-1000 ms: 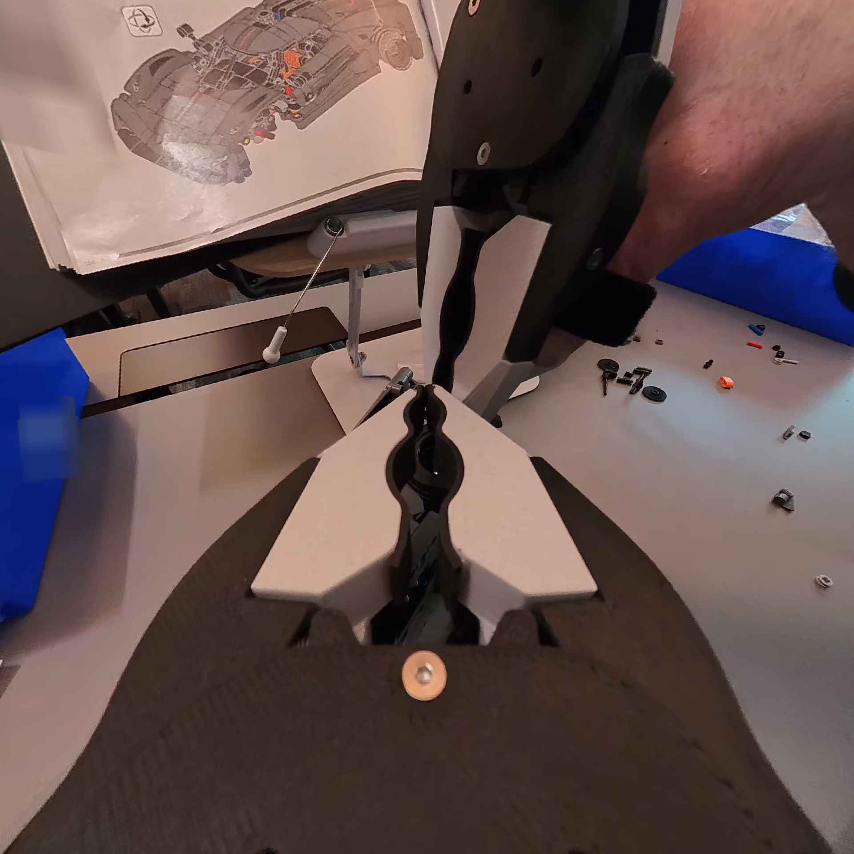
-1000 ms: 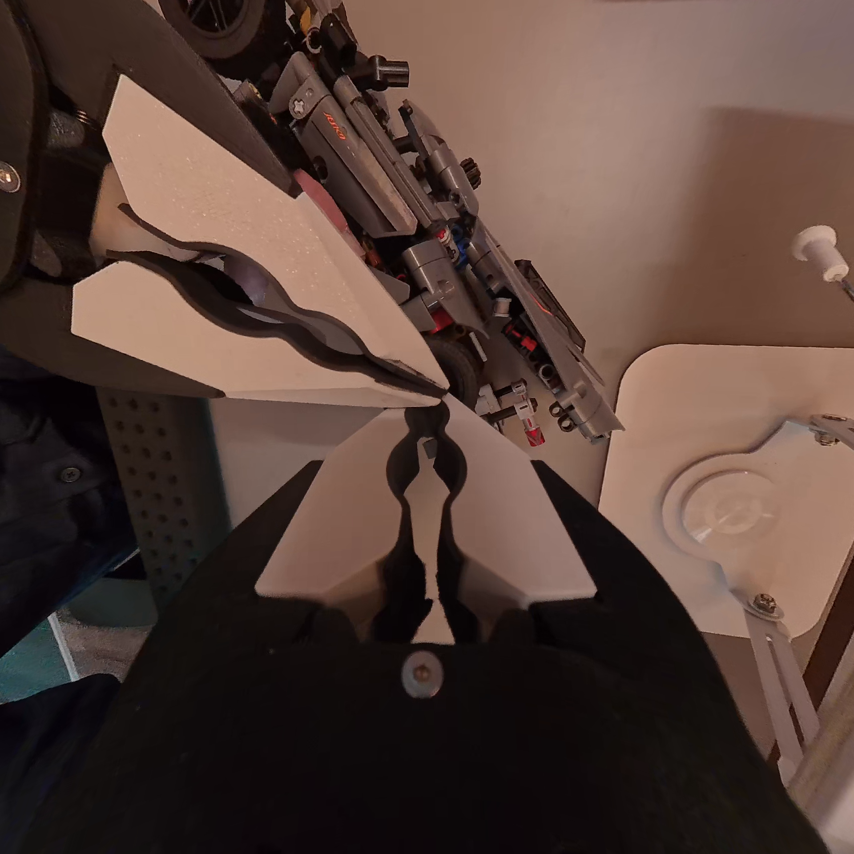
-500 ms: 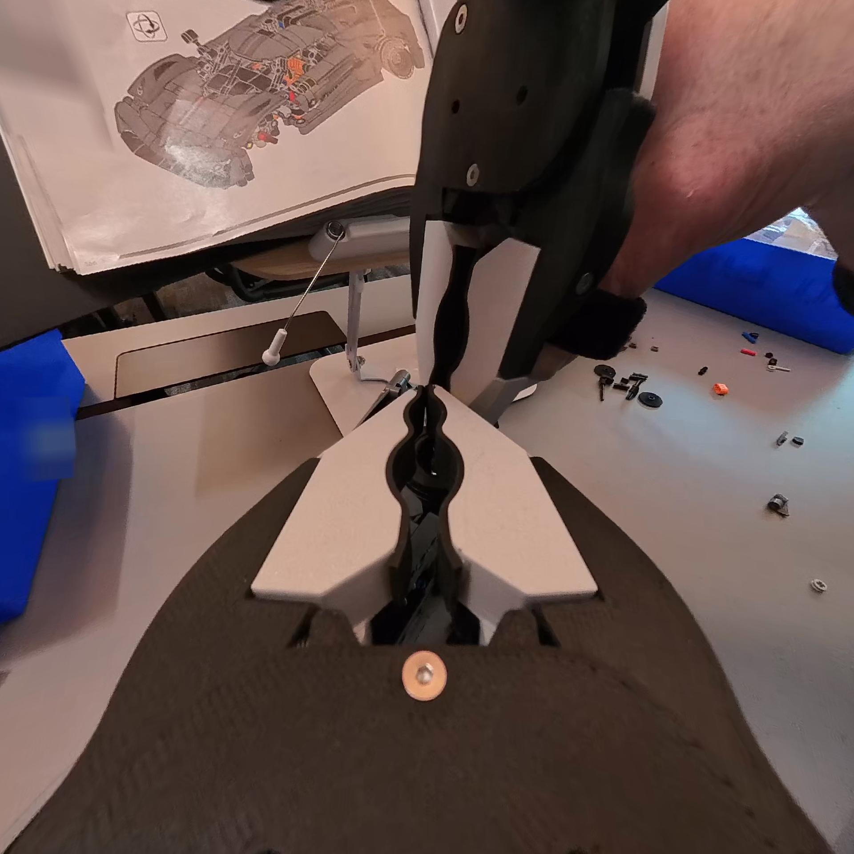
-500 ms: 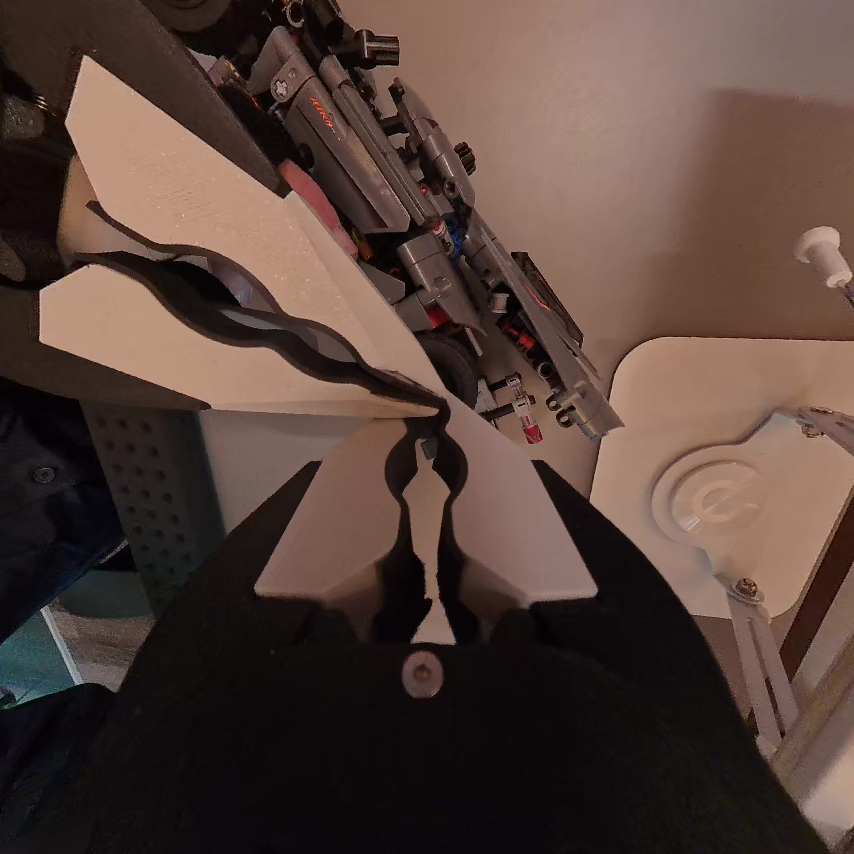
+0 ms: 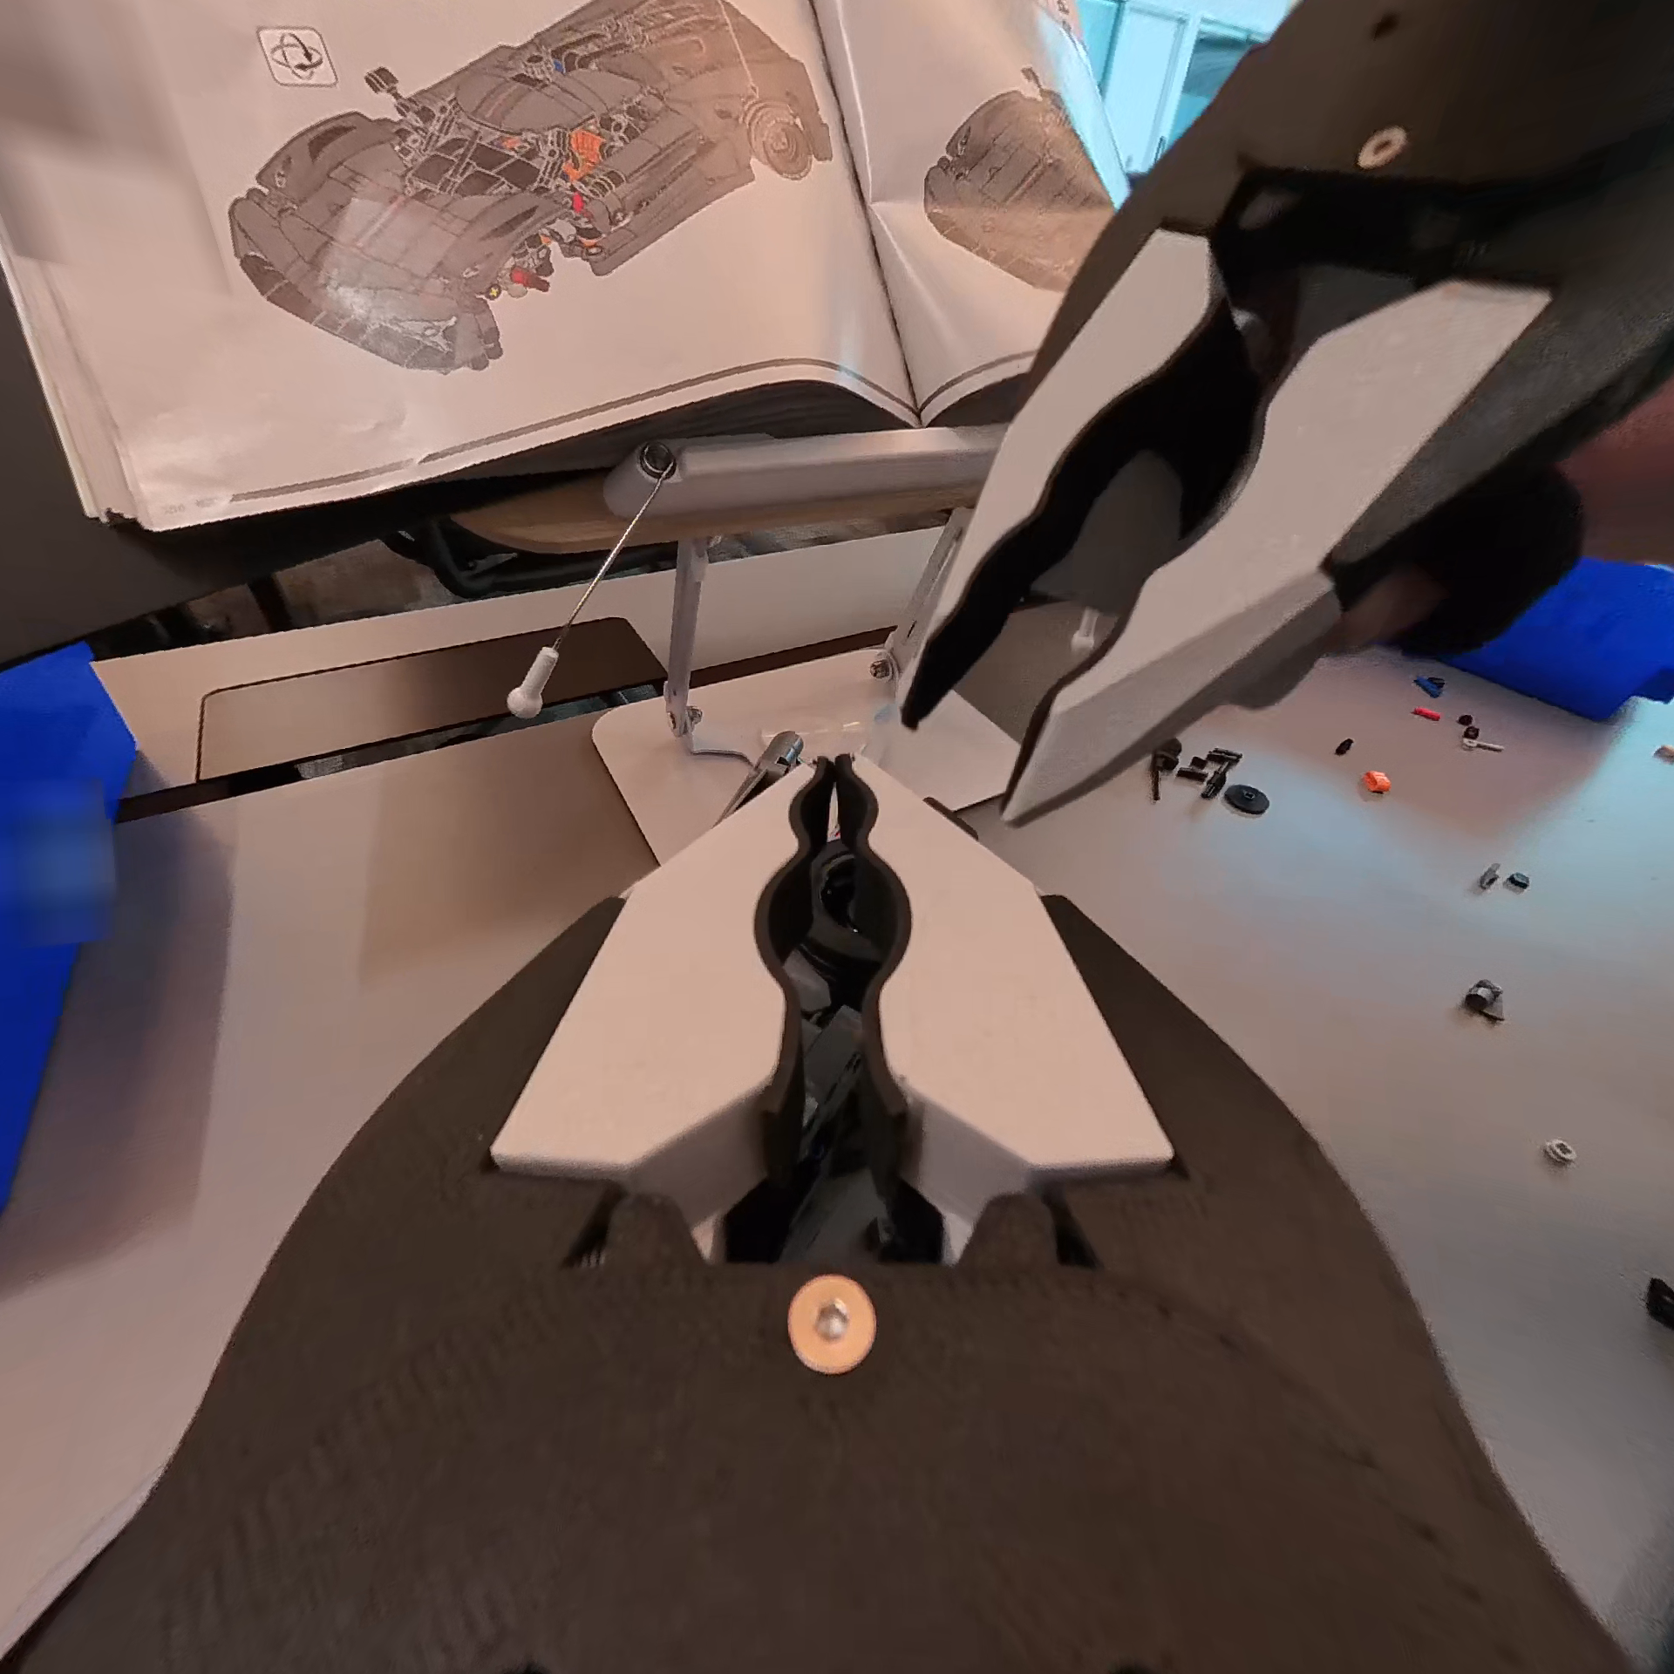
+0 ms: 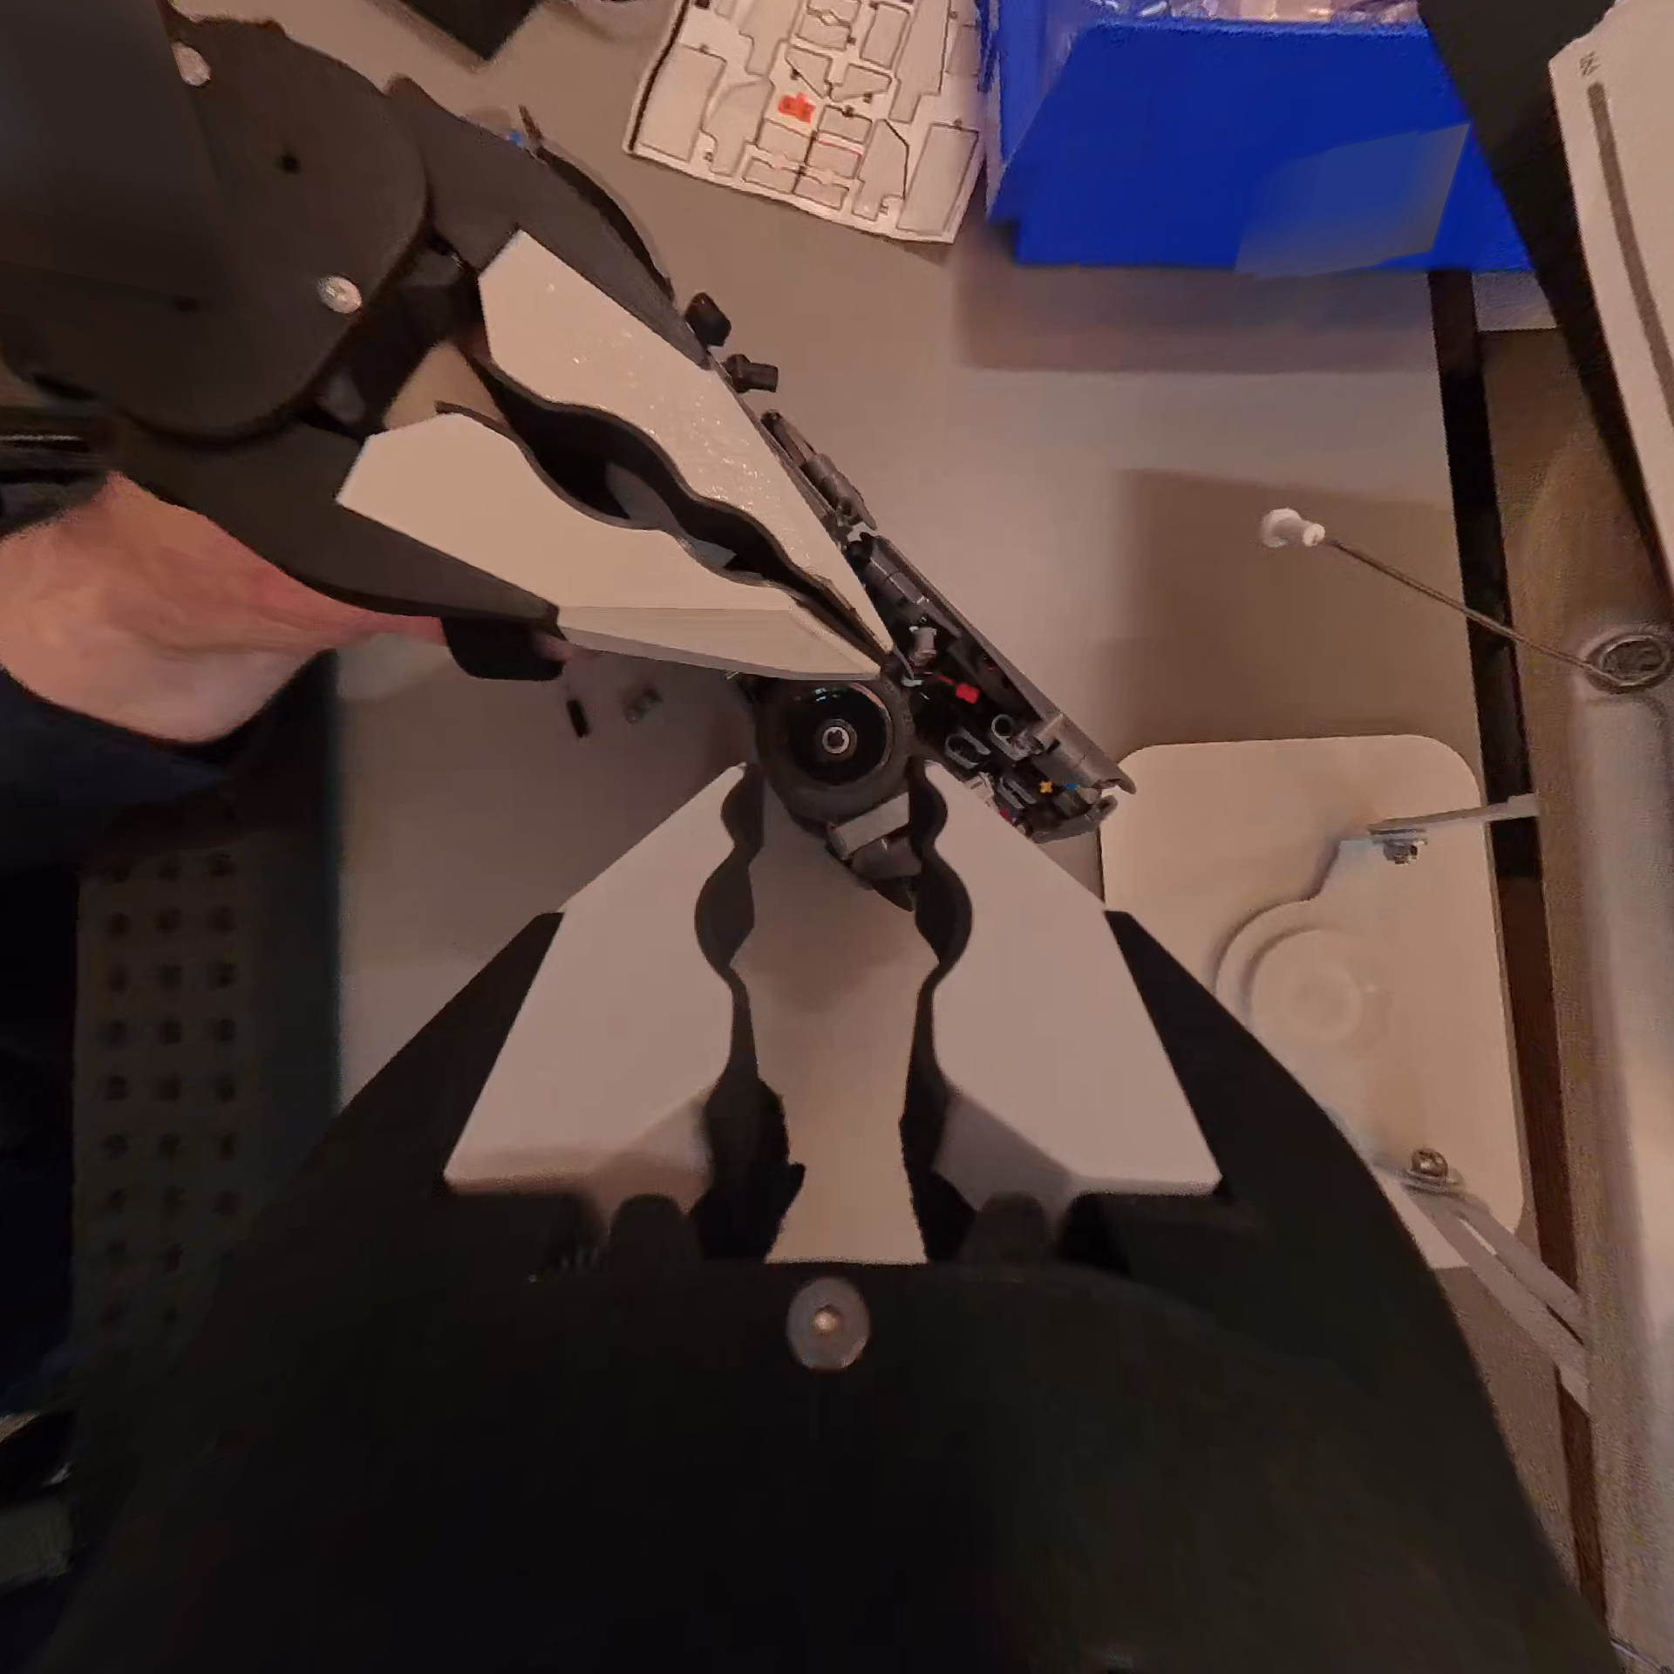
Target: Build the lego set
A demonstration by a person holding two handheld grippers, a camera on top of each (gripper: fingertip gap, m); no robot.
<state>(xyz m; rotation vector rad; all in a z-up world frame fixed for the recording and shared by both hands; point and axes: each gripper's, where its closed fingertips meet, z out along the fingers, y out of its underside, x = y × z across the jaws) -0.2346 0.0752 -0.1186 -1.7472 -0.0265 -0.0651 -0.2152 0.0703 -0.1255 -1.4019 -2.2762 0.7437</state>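
The grey and black lego car model (image 6: 996, 716) hangs above the table, edge-on, with a black wheel (image 6: 829, 738) facing the right wrist camera. My left gripper (image 6: 883, 666) comes in from the upper left and is shut on the model near that wheel. In the left wrist view my left gripper (image 5: 833, 765) is shut, with dark parts of the model (image 5: 838, 915) showing between its fingers. My right gripper (image 6: 833, 779) is open and empty, its fingertips on either side of the wheel's lower edge. It also shows at the upper right of the left wrist view (image 5: 960, 765).
The open instruction booklet (image 5: 507, 272) rests on a stand with a white base plate (image 6: 1313, 906) and a white-tipped rod (image 6: 1286, 530). Small loose parts (image 5: 1205, 779) lie on the table at right. Blue bins (image 6: 1223, 136) and a sticker sheet (image 6: 815, 118) lie farther off. My two grippers' fingertips are within a few centimetres of each other.
My right gripper has opened and drawn back from my left gripper's tips. The model has turned, so its wheel now faces the right wrist camera. My left gripper stays shut.
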